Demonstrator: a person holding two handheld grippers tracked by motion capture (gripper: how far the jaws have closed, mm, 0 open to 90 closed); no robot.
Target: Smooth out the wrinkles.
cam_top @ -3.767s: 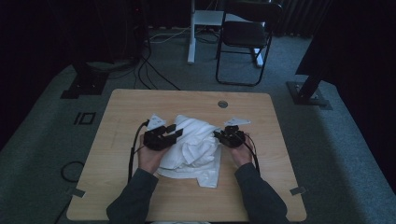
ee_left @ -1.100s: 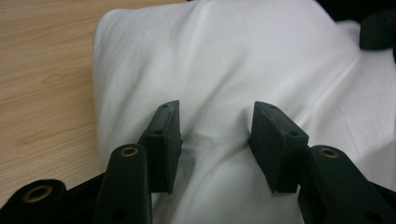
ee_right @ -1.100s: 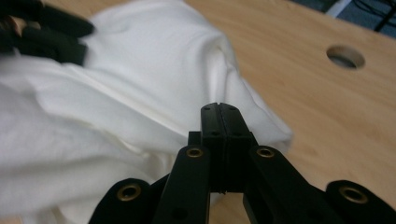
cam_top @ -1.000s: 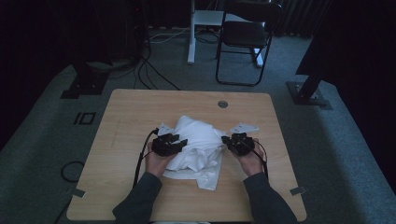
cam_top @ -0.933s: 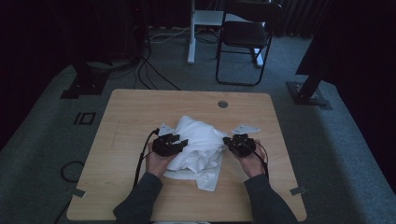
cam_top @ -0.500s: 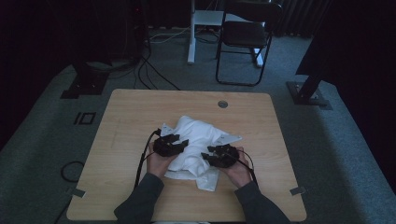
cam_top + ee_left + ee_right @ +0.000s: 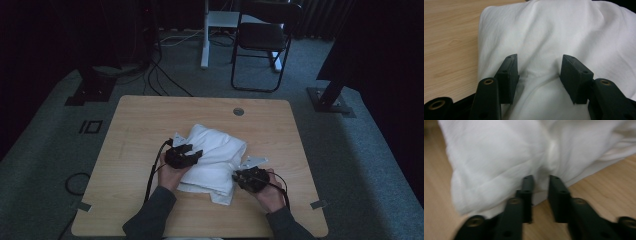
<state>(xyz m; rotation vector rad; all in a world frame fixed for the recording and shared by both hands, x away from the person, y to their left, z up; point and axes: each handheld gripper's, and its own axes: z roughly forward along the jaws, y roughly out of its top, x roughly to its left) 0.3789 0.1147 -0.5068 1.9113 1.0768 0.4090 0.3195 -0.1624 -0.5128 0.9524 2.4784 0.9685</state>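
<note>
Folding looks partly done: white cotton cloth point(image 7: 212, 162) lies bundled mid-tabletop point(image 7: 130, 125), left hand-held gripper point(image 7: 539, 72) spread wide on its top, right hand-held gripper point(image 7: 541, 186) narrowed, seemingly pinching its near-right edge; final flattening remains.

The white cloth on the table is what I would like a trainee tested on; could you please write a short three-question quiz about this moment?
1. True or false: in the left gripper view, the left gripper has its jaws spread wide over the white cloth.
2. Which gripper has its jaws nearly closed on a bunched fold at the cloth's edge? A) left B) right C) both
3. Fill in: the cloth lies on a ____ table.

Key:
1. True; cloth lies between the jaws, unpinched.
2. B; the right gripper has its jaws narrowed on a fold, though that view is blurred.
3. Wooden.
</note>
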